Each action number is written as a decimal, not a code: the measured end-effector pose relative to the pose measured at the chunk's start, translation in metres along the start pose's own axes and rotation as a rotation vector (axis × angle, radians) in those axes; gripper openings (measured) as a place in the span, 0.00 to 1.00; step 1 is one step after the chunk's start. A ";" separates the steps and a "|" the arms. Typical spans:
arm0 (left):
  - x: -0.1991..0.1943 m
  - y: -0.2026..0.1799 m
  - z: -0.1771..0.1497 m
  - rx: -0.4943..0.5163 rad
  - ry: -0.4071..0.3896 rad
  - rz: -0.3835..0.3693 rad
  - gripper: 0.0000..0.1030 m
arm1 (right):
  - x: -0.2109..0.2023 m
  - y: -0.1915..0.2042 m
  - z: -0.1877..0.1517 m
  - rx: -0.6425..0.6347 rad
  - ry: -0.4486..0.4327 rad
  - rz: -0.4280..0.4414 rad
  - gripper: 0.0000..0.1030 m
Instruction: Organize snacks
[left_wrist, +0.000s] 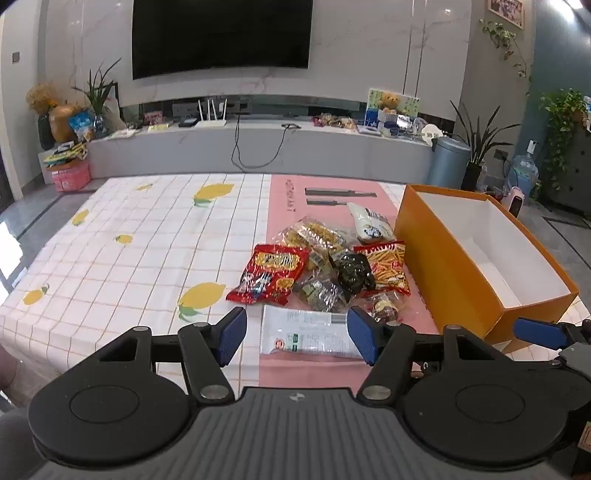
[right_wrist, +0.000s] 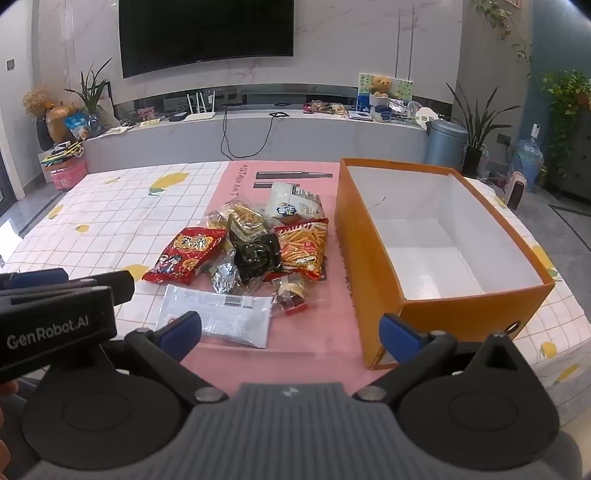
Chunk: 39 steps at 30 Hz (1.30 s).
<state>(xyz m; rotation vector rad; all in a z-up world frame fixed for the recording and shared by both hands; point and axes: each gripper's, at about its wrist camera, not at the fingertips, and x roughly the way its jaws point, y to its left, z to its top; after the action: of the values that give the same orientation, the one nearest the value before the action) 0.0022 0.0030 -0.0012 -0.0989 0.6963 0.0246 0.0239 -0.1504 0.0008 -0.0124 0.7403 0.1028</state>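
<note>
A pile of snacks lies on the pink mat: a red bag (left_wrist: 269, 273) (right_wrist: 184, 254), a fries-print bag (left_wrist: 388, 266) (right_wrist: 304, 247), a dark packet (left_wrist: 351, 271) (right_wrist: 258, 258), a white pouch (left_wrist: 371, 221) (right_wrist: 293, 203) and a flat white packet (left_wrist: 310, 334) (right_wrist: 221, 317) nearest me. An empty orange box (left_wrist: 443, 266) (right_wrist: 369, 258) with a white inside stands to their right. My left gripper (left_wrist: 298, 338) hovers open over the near end of the white packet, its pads apart from it. My right gripper (right_wrist: 291, 336) is wide open between the packet and the box's near corner, holding nothing.
The table carries a white checked cloth with lemons (left_wrist: 147, 251) and a pink mat (right_wrist: 295, 354). Beyond the table's far edge are a long TV bench (left_wrist: 258, 147), a blue bin (left_wrist: 448, 162) and potted plants. The left gripper's body (right_wrist: 55, 314) fills the right wrist view's left side.
</note>
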 end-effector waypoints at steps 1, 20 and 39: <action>0.001 0.002 0.000 -0.008 0.003 -0.006 0.71 | 0.000 0.000 0.000 -0.001 -0.002 -0.002 0.97; -0.012 -0.006 0.002 0.043 -0.021 0.016 0.71 | -0.013 0.004 0.000 -0.017 -0.020 0.022 0.97; -0.012 -0.008 0.002 0.045 -0.013 0.018 0.71 | -0.011 0.008 -0.001 -0.027 -0.017 0.019 0.97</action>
<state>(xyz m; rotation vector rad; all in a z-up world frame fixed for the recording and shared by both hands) -0.0055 -0.0045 0.0089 -0.0497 0.6846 0.0266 0.0148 -0.1439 0.0077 -0.0306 0.7225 0.1313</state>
